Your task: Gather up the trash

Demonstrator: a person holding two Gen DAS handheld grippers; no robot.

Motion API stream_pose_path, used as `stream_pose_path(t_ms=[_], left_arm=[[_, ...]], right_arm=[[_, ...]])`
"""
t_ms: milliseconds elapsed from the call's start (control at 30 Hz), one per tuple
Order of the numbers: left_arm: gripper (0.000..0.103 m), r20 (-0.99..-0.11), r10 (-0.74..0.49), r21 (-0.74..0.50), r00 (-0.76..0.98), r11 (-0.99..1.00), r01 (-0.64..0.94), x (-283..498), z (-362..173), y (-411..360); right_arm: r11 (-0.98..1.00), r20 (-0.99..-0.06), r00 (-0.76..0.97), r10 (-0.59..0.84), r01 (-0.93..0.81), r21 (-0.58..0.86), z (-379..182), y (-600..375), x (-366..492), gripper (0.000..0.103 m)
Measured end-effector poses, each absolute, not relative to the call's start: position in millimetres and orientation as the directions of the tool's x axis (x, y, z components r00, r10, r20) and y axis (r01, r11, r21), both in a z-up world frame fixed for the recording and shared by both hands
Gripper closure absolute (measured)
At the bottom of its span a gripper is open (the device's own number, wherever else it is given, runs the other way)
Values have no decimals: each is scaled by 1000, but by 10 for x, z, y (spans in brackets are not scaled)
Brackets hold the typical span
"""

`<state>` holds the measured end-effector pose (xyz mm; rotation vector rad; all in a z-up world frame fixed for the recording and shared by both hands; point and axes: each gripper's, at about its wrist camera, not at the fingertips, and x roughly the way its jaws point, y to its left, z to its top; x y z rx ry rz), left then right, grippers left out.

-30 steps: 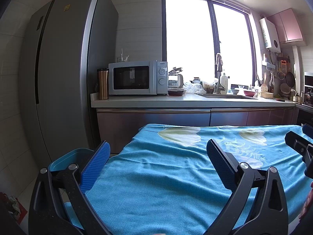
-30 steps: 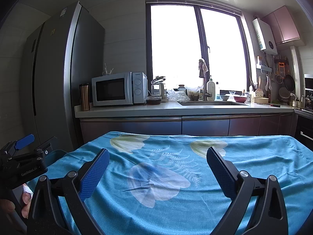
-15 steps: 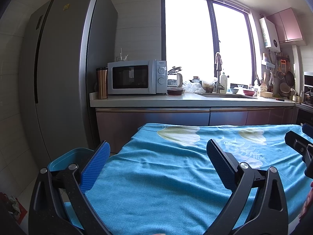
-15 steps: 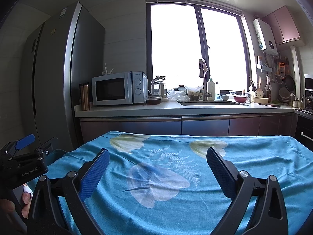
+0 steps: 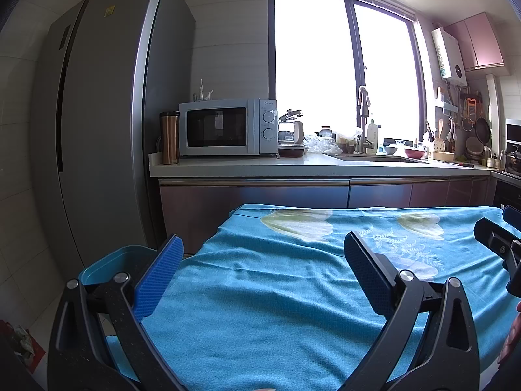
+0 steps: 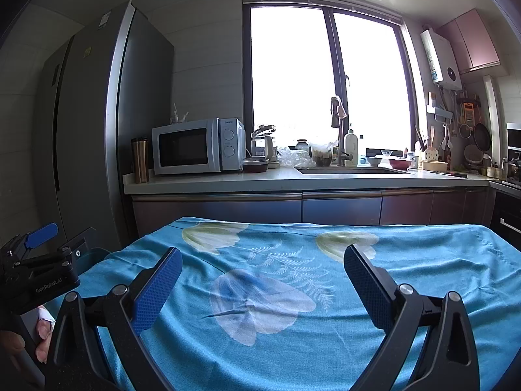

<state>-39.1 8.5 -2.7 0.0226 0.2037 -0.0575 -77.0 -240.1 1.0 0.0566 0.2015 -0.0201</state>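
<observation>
A table under a blue flowered cloth (image 5: 276, 286) (image 6: 293, 280) lies in front of both grippers, and no trash shows on it. A teal bin (image 5: 110, 264) stands on the floor off the table's left corner, partly hidden by my left finger. My left gripper (image 5: 263, 260) hovers open over the table's left part, nothing between its fingers. My right gripper (image 6: 263, 267) is open as well, over the middle of the cloth. The left gripper's body (image 6: 35, 277) shows at the left edge of the right wrist view, held by a hand (image 6: 42, 329).
A tall grey refrigerator (image 5: 104, 123) stands at the left. Behind the table runs a counter (image 5: 309, 166) with a microwave (image 5: 228, 127), a copper tumbler (image 5: 169, 137), a kettle, a sink and dishes. Crumpled stuff on a red patch (image 5: 24, 342) lies on the floor at far left.
</observation>
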Motion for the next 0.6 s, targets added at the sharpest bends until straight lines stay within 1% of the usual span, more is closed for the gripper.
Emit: stream_pose_path(t_ms=[600], left_arm=[[6, -211, -59, 17, 976, 998, 64, -354, -47, 71]], right_arm=[[998, -204, 979, -17, 29, 57, -14, -2415, -754, 7]])
